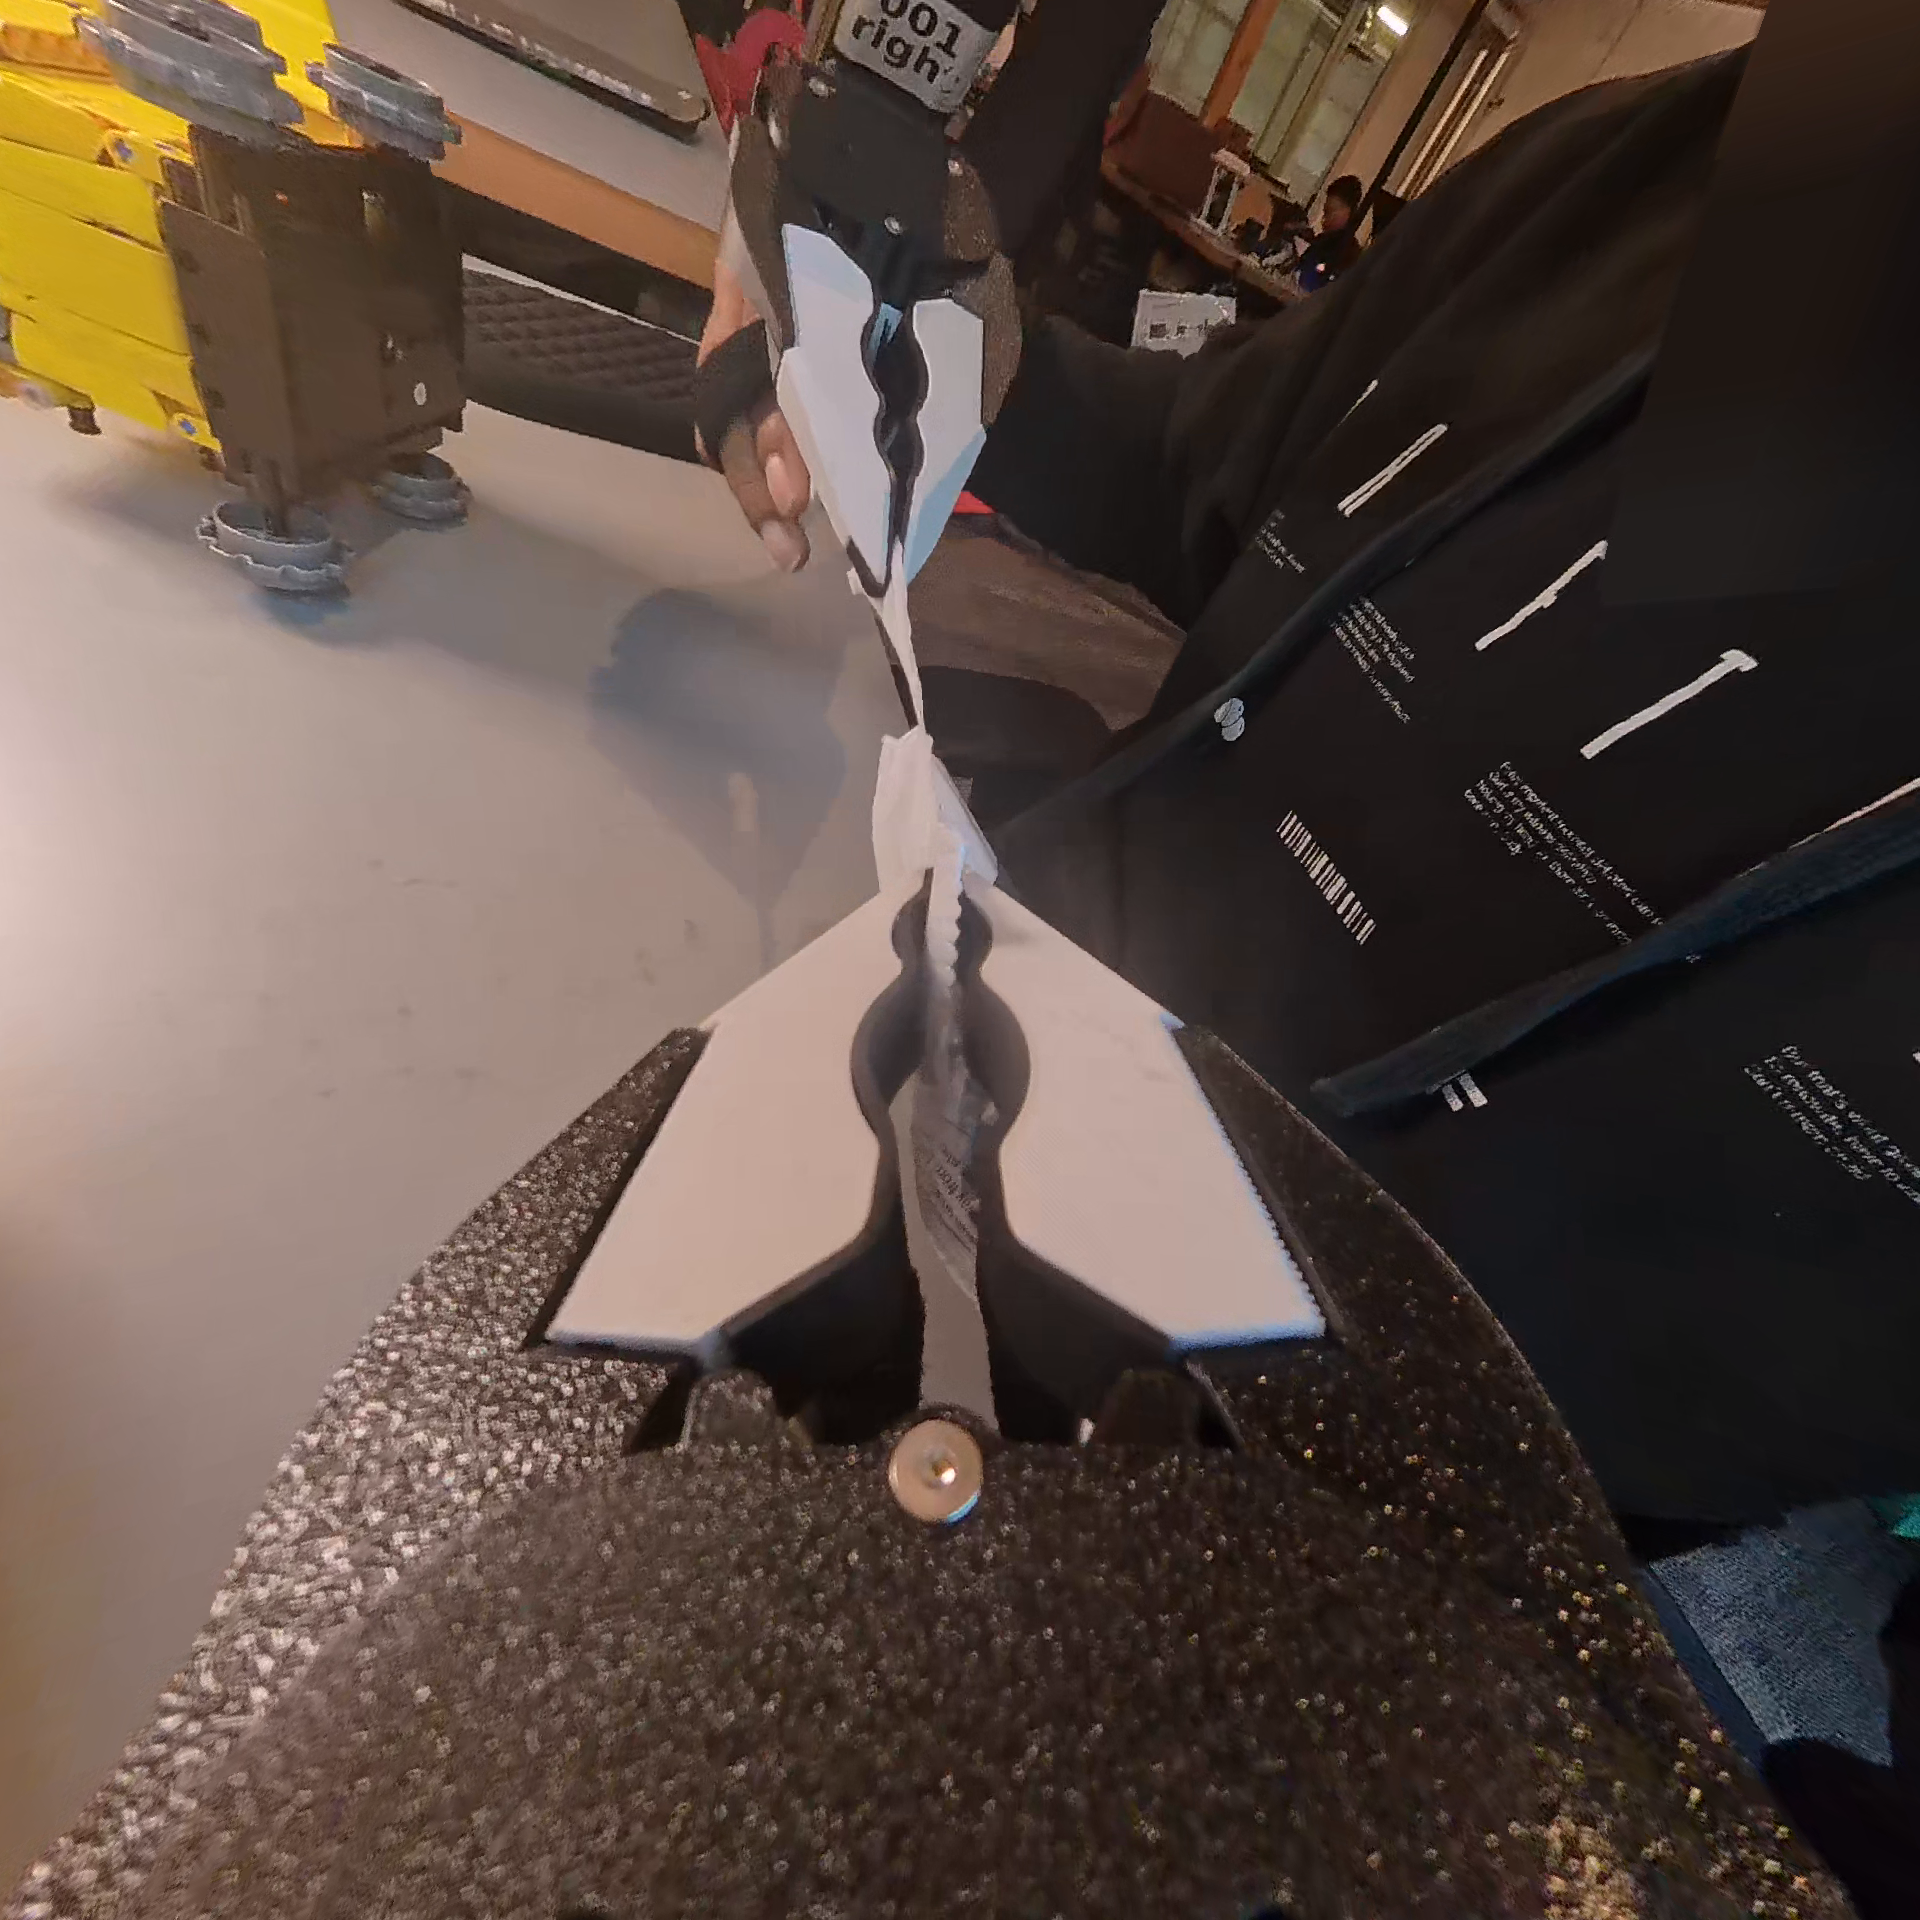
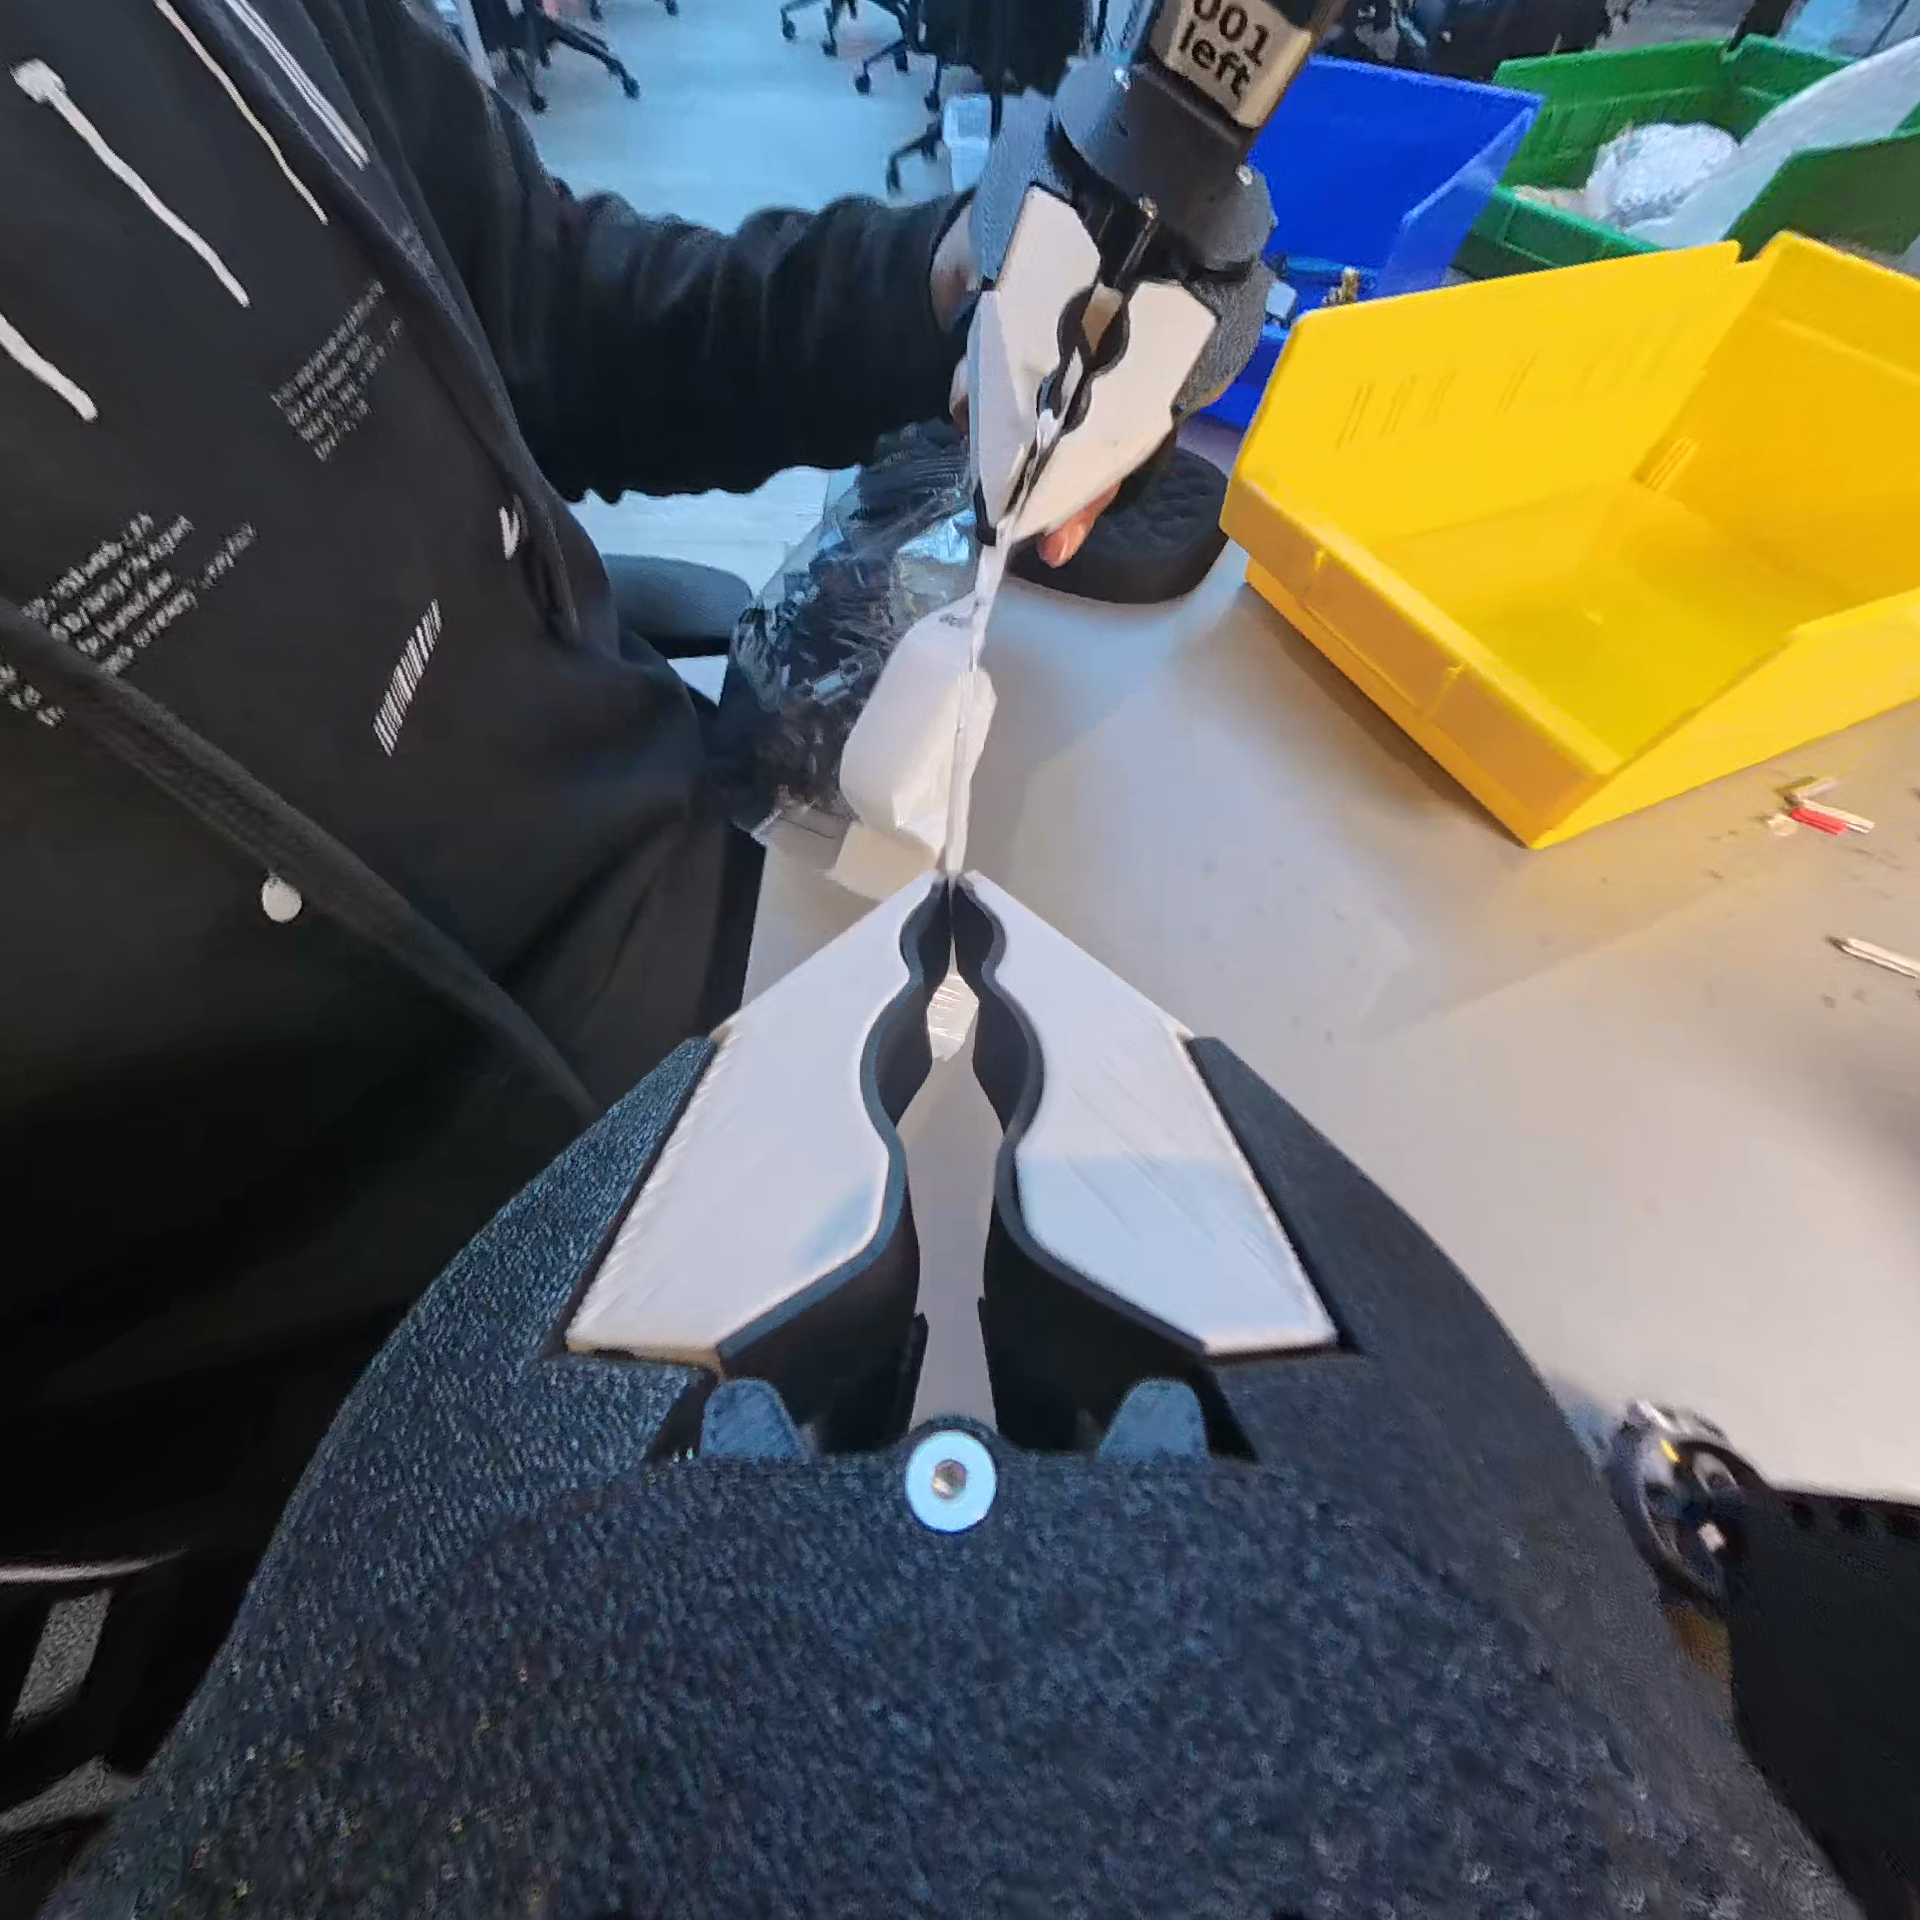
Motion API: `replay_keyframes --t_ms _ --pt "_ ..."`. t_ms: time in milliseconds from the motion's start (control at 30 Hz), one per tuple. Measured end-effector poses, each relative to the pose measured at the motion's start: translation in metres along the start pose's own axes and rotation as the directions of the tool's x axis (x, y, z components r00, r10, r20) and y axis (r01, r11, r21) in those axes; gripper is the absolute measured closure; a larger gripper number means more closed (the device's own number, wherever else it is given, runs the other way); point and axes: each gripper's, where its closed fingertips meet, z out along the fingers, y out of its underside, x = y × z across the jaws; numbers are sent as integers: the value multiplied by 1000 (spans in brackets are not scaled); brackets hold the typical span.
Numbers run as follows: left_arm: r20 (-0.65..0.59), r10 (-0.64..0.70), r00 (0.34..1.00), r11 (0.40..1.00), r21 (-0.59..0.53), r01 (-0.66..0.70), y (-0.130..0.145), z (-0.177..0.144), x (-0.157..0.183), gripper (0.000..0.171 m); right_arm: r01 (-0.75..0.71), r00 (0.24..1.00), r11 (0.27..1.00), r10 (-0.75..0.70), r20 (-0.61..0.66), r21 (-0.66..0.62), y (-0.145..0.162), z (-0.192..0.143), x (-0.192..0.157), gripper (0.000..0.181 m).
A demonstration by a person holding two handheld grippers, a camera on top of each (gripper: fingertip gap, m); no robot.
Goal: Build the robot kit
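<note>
Now held: a clear plastic bag (image 2: pixel 821 665) is stretched edge-on between the two grippers, above the near edge of the grey table (image 2: pixel 1351 987), close in front of the person's black hooded top (image 2: pixel 260 727).
Left gripper (image 1: pixel 940 894): jaws pressed together on one end of the bag's top edge; crumpled film and a strip of printed white paper run back between the fingers.
Right gripper (image 2: pixel 951 883): jaws likewise closed, pinching the opposite end of that edge at the very tips; in the left wrist view it sits at the far end of the strip, a bare hand (image 1: pixel 758 457) behind it.
Bag, material: thin, glossy, creased film with a white paper label on its side; its body bulges and sags to the left of the taut edge in the right wrist view.
Bag, contents: a dark mass of small black pieces; their kind is too blurred to tell.
Fingers: flat white plastic plates with black wavy inner liners, set in rough, speckled black housings.
Right side: an open yellow bin (image 2: pixel 1558 582) of smooth hard plastic lies tilted on the table, well apart from the bag; a blue bin (image 2: pixel 1382 156) and a green bin (image 2: pixel 1662 94) stand farther off.
Left wrist view, far left: a black block (image 1: pixel 312 281) on grey round feet stands against stacked yellow parts.
Table surface: matt, lightly scuffed, with small red-and-white scraps (image 2: pixel 1818 816) at the right.
</note>
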Motion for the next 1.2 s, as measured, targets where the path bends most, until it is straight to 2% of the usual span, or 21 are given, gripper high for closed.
replay_keyframes --t_ms 33,167,333,433,533,600,667,700,767,833,867,933,1000,1067,1200 --pt "6 -5 1000 1000 -2 5 3 -4 -2 171 5 1000 1000 -6 -30 -29 6 -9 4 181" --pt "61 -62 996 997 56 59 10 -23 -11 171 -50 979 999 53 -196 18 2 -68 24 181" --pt "92 -92 991 983 166 76 -4 -27 -25 171 -60 950 993 89 -298 106 -13 -87 38 181" --pt "179 -105 978 965 254 57 -17 -40 -39 171 -78 924 980 139 -357 181 -14 -103 50 181" --pt "272 -142 952 931 362 35 -27 -60 -52 171 -65 860 960 193 -473 274 -20 -138 68 181" --pt "322 -169 931 910 414 22 -28 -70 -58 171 -68 774 948 246 -583 309 -16 -172 84 181" --pt "364 -195 910 890 455 9 -26 -77 -63 171 -99 623 952 286 -728 289 6 -214 104 181" --pt "368 -206 907 882 471 10 -26 -79 -63 171 -139 521 953 301 -799 269 24 -238 114 181" --pt "369 -206 906 873 488 0 -27 -80 -59 171 -246 293 946 281 -914 212 71 -292 128 181" --pt "371 -194 908 875 484 -12 -27 -78 -57 171 -390 62 904 213 -975 173 129 -348 132 181" --pt "373 -189 908 878 478 -13 -27 -76 -56 171 -465 -8 871 175 -985 158 158 -368 131 181" --pt "367 -181 912 888 459 -8 -26 -70 -56 171 -605 -73 784 121 -990 140 211 -391 127 181" --pt "363 -175 915 899 437 -1 -25 -64 -57 171 -678 -93 728 54 -994 103 241 -401 129 181" --pt "363 -168 917 908 419 0 -24 -60 -57 171 -732 -80 679 -6 -997 54 259 -401 135 180" --pt "364 -154 919 915 403 -6 -24 -55 -56 171 -777 -27 629 -62 -998 -18 269 -388 151 174"
